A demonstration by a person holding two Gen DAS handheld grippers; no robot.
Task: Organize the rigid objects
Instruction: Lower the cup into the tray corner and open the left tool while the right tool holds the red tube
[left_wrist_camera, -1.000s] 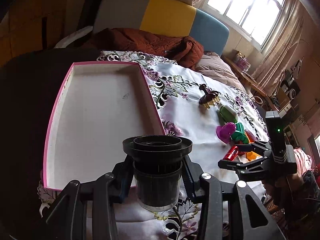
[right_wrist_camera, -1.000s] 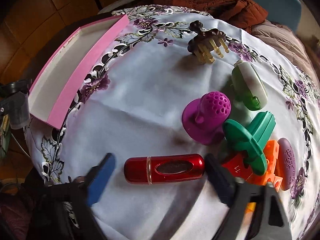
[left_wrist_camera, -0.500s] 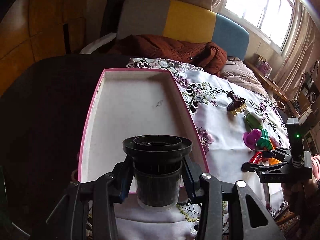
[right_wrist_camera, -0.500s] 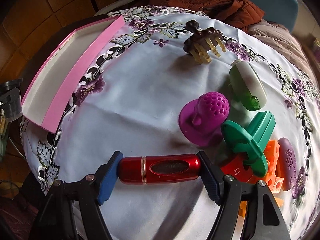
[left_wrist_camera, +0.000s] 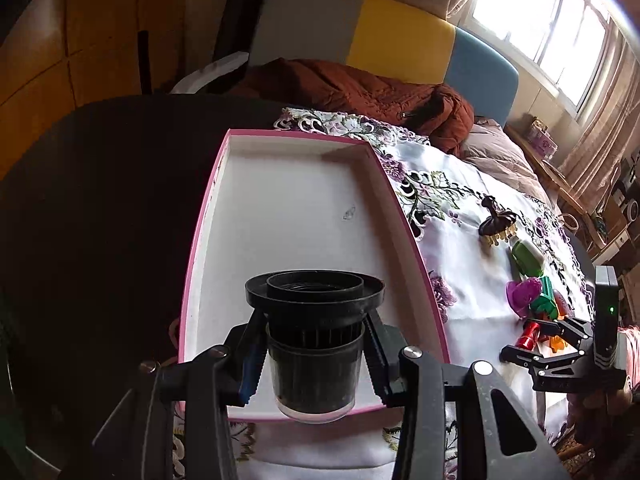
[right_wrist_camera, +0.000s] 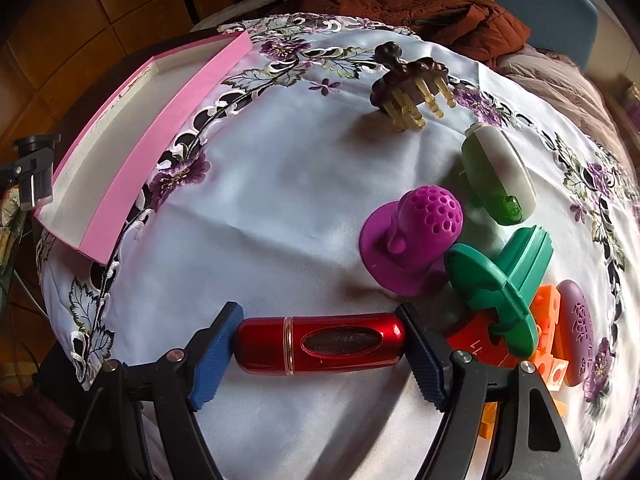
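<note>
Gripped between the pads of the left tool (left_wrist_camera: pixel 314 354), a black cup-shaped part (left_wrist_camera: pixel 314 336) is held upright over the near end of the pink tray (left_wrist_camera: pixel 200 264), whose white floor is seen bare. On the embroidered cloth (right_wrist_camera: pixel 280 184) a red capsule (right_wrist_camera: pixel 320 344) lies crosswise between the jaws of the right tool (right_wrist_camera: pixel 320 354), which are opening; contact with the pads cannot be told
</note>
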